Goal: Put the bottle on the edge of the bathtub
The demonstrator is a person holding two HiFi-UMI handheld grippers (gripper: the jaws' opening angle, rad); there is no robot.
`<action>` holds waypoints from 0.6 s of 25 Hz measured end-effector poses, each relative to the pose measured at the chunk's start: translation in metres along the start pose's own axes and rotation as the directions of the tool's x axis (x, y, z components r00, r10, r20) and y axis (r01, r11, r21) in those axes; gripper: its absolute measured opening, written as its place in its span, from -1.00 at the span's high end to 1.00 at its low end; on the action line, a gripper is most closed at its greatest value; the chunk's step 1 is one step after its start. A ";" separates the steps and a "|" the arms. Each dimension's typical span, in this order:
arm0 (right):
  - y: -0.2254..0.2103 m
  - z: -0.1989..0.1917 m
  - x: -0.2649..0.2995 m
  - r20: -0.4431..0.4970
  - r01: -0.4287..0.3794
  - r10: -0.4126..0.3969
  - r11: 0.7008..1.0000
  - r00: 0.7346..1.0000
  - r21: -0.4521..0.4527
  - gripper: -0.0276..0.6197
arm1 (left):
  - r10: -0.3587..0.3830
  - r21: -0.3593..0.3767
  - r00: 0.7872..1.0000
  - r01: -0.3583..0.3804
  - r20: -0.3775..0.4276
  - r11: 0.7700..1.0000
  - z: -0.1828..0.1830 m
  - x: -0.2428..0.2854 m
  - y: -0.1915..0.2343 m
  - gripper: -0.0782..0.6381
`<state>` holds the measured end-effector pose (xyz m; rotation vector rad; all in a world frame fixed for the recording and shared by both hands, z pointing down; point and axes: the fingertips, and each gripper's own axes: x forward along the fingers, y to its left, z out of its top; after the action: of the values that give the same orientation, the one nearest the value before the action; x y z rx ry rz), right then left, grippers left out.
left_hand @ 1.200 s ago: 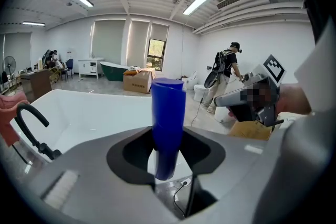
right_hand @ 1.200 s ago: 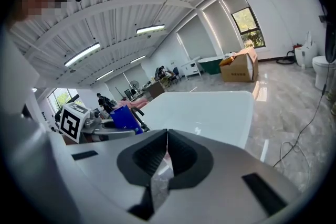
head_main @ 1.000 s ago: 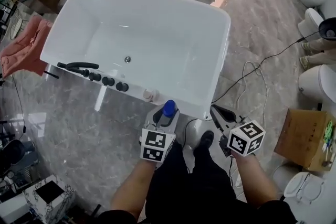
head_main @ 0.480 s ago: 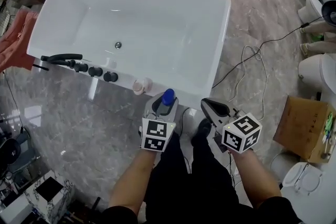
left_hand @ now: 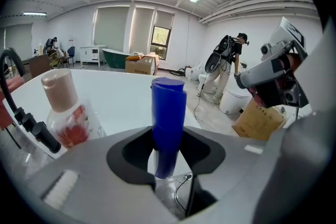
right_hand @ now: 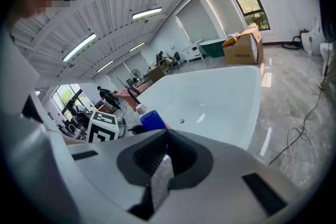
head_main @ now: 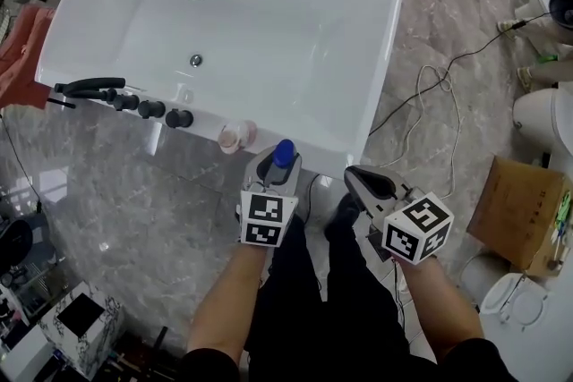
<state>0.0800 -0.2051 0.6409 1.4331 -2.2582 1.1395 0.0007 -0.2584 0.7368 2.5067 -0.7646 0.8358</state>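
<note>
Head view: the left gripper is clamped on a blue-capped bottle, held upright by the near rim of the white bathtub. A pink-capped bottle stands on that rim close by. The right gripper has its jaws together, empty.

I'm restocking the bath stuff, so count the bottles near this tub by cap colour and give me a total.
Blue-capped bottle: 1
Beige-capped bottle: 1
Total: 2
</note>
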 end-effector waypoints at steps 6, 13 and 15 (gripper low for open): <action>-0.005 -0.009 0.002 -0.012 -0.003 0.004 1.000 1.000 0.008 0.88 | 0.010 0.003 1.000 -0.010 0.006 1.000 -0.005 0.015 0.006 0.34; -0.009 -0.018 0.008 -0.030 -0.013 0.014 1.000 0.999 0.019 0.88 | 0.032 0.013 0.999 -0.032 0.018 0.999 -0.009 0.029 0.015 0.34; -0.008 -0.021 0.008 -0.038 -0.016 0.017 1.000 0.999 0.021 0.88 | 0.048 0.019 0.998 -0.049 0.036 0.999 -0.010 0.030 0.019 0.34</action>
<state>0.0786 -0.1967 0.6635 1.3901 -2.2430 1.1882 0.0051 -0.2786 0.7666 2.5359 -0.8359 0.8217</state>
